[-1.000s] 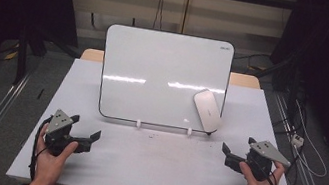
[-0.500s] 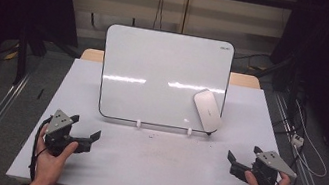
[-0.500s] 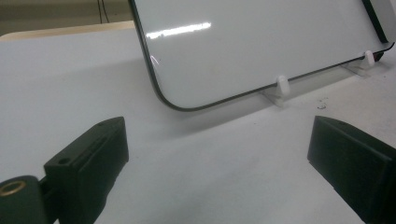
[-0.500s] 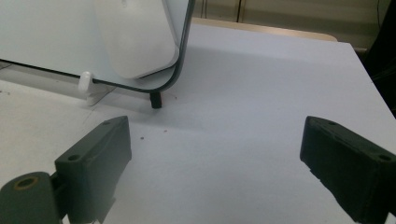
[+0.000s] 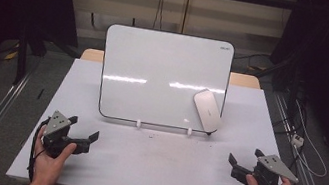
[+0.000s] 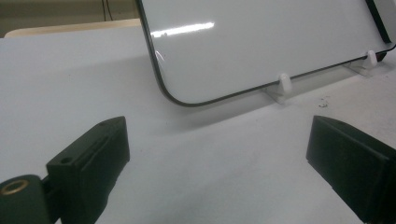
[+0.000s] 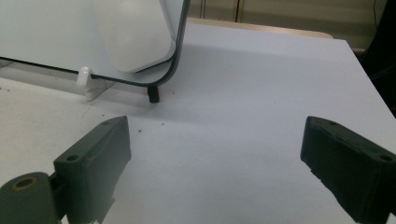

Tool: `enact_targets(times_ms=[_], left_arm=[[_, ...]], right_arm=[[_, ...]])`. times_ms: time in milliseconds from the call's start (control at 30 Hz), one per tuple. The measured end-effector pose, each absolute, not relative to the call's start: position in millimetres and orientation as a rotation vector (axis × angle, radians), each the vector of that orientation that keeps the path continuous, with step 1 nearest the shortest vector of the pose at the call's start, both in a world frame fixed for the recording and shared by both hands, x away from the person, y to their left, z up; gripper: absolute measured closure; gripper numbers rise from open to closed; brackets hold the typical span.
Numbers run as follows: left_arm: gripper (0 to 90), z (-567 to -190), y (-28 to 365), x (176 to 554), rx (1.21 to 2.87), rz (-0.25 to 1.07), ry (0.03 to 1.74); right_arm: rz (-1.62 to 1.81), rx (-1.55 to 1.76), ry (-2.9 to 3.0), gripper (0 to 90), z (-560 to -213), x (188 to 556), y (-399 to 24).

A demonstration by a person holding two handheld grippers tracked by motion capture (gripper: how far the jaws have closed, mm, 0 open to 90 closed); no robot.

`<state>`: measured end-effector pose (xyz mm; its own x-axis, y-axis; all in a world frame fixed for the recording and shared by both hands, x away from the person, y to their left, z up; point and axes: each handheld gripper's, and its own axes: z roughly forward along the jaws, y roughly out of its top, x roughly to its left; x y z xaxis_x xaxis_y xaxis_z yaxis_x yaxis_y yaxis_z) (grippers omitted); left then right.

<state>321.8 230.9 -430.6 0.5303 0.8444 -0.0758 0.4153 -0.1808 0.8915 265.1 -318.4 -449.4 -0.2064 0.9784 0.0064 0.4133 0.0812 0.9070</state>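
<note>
Whiteboard [image 5: 164,80] stands upright on two small white feet [image 5: 138,124] at the middle of the surface [image 5: 154,172], leaning slightly back, its long axis running side to side and its blank face turned toward the person. A white eraser [image 5: 207,110] clings to the whiteboard's lower right corner, tilted, its long axis slanting from upper left down to lower right. The left tool [image 5: 82,132] rests well in front of the whiteboard's left edge, jaws spread wide with nothing between them. The right tool [image 5: 241,168] sits in front of the whiteboard's right corner, jaws likewise wide apart and empty.
</note>
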Motion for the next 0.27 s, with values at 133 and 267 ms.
enact_targets(times_ms=[133, 267], left_arm=[[6.5, -430.1, 231.0, 322.0, 1.786, 0.553, 1.056], [6.7, -430.7, 231.6, 323.8, 1.790, 0.553, 1.063]], right_arm=[[1.096, 1.397, 1.694, 8.2, -449.6, 267.2, -320.7], [1.100, 1.400, 1.695, 8.2, -449.9, 268.5, -320.2]])
